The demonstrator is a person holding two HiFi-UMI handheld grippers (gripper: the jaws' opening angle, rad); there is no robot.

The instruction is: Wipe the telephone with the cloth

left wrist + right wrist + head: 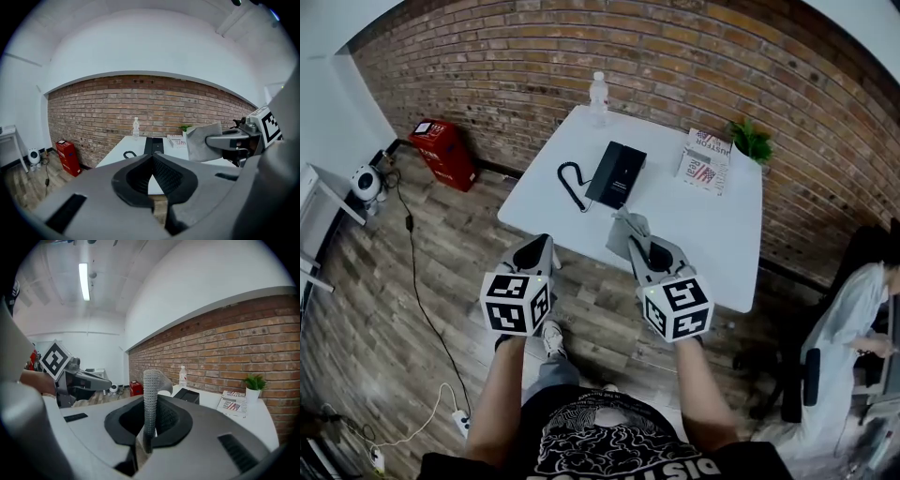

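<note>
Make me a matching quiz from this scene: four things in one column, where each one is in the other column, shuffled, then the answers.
1 telephone
2 cloth
3 bottle
4 red box

A on the floor
B clamped in the right tongs
C standing at the table's far edge
D lying mid-table

Pairs: 1-D, 2-B, 3-C, 4-A.

A red brick wall [675,56] runs behind the white table [722,225] and meets a plain white wall [323,103] at the left corner. The floor [384,309] is grey-brown wood plank. A red box [442,152] stands against the brick. A black office chair [806,375] stands right of the table. A fluorescent tube [84,281] lights the white ceiling.
</note>
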